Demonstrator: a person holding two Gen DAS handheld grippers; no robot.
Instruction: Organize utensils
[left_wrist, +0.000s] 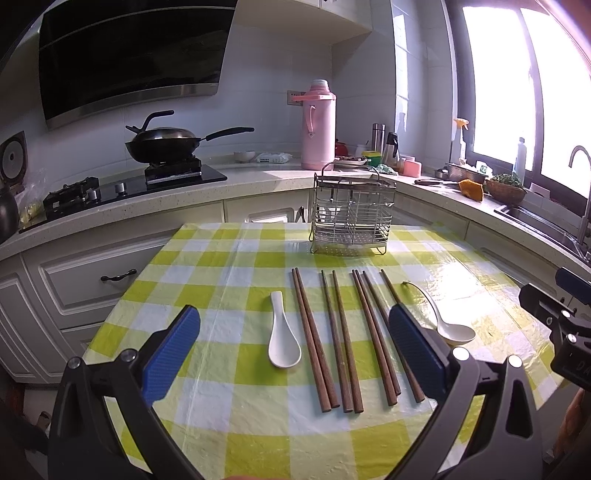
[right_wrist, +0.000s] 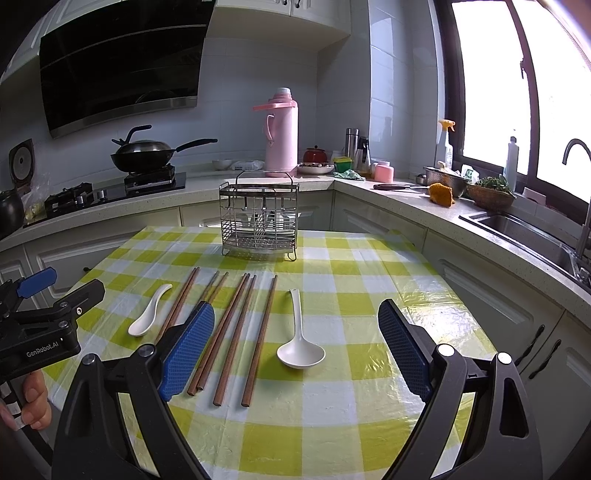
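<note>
1. Left gripper (left_wrist: 295, 347): jaws spread, holding nothing, above the table's near edge.
2. Short spoon (left_wrist: 282, 339): one, leftmost of the row mid-table.
3. Chopsticks (left_wrist: 341, 339): eight counted, side by side.
4. Ladle spoon (right_wrist: 300, 345): one, at the row's right end.
5. Right gripper (right_wrist: 295, 347): released, holding nothing.
6. Rack (right_wrist: 258, 221) at the far edge; contents unclear. Judged: nothing sorted yet, all ten pieces remain.

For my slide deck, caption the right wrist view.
Open right gripper above chopsticks and a white ladle, wire rack behind.
</note>
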